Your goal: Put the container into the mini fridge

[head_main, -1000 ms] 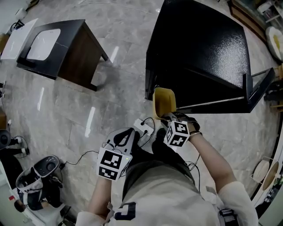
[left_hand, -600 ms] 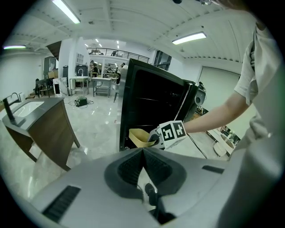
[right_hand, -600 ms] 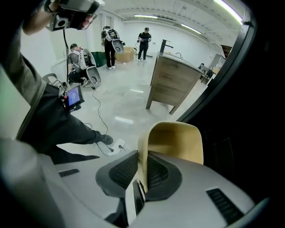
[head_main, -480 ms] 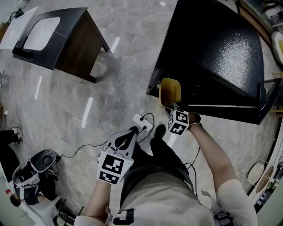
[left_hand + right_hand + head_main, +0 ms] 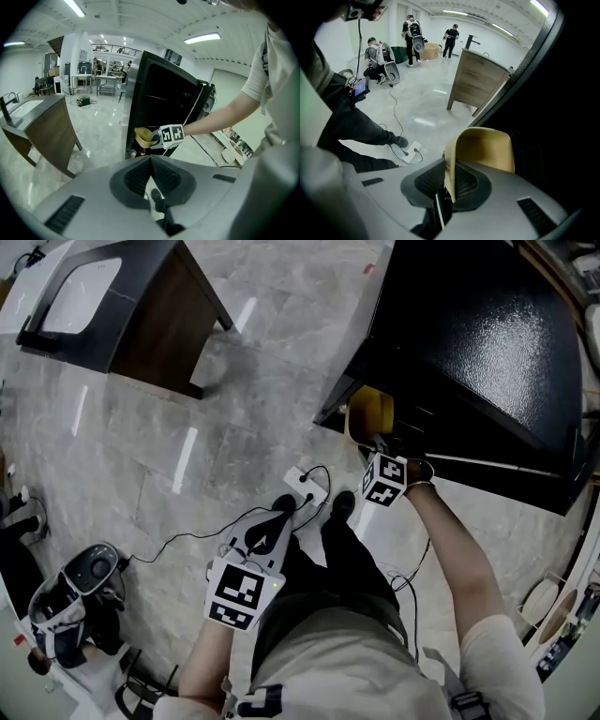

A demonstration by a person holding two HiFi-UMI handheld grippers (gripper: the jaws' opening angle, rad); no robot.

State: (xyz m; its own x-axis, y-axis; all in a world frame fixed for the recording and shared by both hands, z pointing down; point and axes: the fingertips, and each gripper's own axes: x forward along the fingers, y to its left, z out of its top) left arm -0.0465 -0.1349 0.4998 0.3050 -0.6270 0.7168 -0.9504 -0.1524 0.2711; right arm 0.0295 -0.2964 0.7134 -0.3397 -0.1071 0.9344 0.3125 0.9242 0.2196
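While the right arm (image 5: 452, 554) stretches forward, its downward-tilted hand-held gripper (image 5: 449, 174) clamps the yellow container (image 5: 483, 149).

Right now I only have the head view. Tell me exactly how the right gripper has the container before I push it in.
Observer: The right gripper is shut on one side wall of the yellow container, with one pad inside and one outside.
Operator: Give me the left gripper.
Observer: The left gripper is shut, with nothing between its jaws.
Operator: Report the fridge front.
Observer: In the left gripper view the mini fridge stands open, and the yellow container is at the lower part of its opening.
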